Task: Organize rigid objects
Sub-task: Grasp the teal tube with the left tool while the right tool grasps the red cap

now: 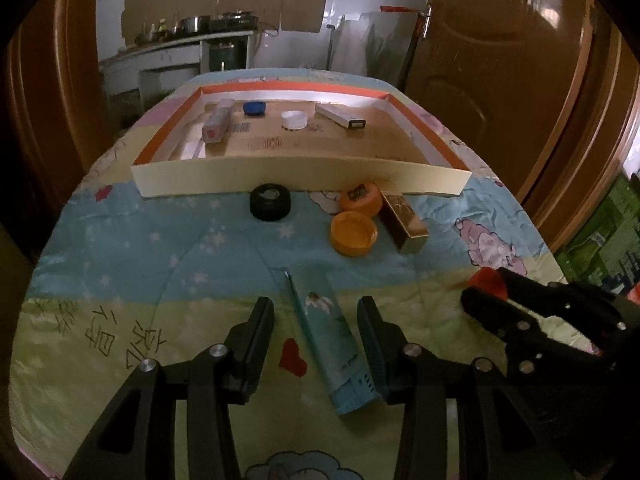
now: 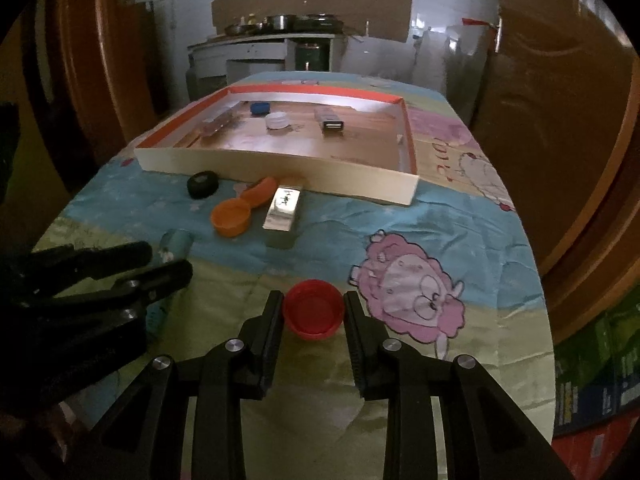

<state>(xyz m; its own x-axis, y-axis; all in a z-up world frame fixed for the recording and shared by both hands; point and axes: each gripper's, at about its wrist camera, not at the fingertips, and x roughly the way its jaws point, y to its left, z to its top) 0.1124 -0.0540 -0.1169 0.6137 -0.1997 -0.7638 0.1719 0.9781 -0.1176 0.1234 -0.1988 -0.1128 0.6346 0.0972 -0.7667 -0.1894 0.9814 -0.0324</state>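
Observation:
A long teal box (image 1: 330, 340) lies on the cloth between the fingers of my left gripper (image 1: 316, 316), which stands open. Its right pad is close to the box and its left pad is apart from it. My right gripper (image 2: 314, 312) is shut on a red cap (image 2: 314, 310), with both pads against the rim. From the left wrist view, that gripper (image 1: 478, 294) and the red cap (image 1: 486, 282) are at the right. The shallow orange-rimmed tray (image 1: 300, 178) stands farther back. It holds a blue cap (image 1: 253, 108), a white cap (image 1: 294, 119) and a white box (image 1: 340, 116).
In front of the tray lie a black cap (image 1: 270, 202), two orange caps (image 1: 353, 234) (image 1: 360, 199) and a gold box (image 1: 404, 222). A clear box (image 1: 216, 124) sits in the tray's left part. The cartoon-print cloth ends at the table edges, with wooden doors to either side.

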